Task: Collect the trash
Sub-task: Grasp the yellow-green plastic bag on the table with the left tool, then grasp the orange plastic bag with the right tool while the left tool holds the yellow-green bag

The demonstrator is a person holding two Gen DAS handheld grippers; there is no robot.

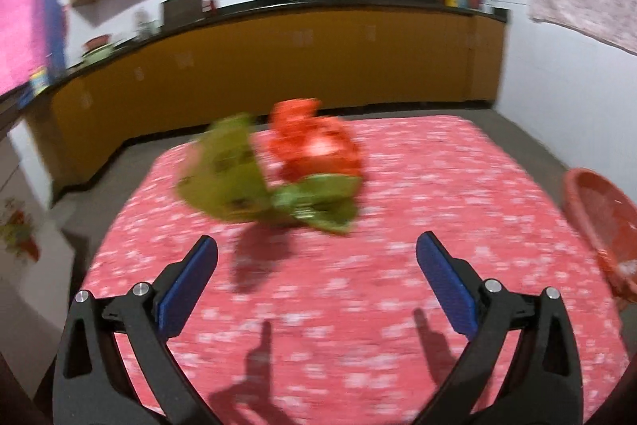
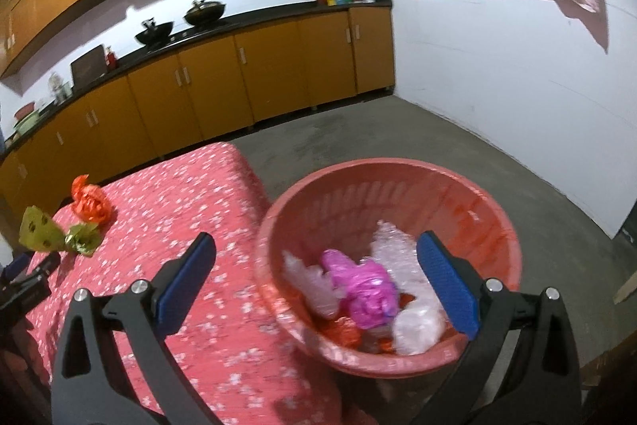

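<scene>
Left gripper (image 1: 316,251) hung with its blue pads spread wide and empty, and just beyond them, mid-frame on the red floral tablecloth (image 1: 418,186), lay the green wrapper (image 1: 239,178) touching the orange wrapper (image 1: 318,146). Right gripper (image 2: 316,251) was splayed and empty too, above the red basket (image 2: 497,210), where a pink bag (image 2: 366,289) sat among clear plastic at lower right.

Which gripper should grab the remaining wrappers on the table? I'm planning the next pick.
Left. The left gripper is open and faces the green wrapper and orange wrapper; the right gripper hangs open over the basket.
</scene>
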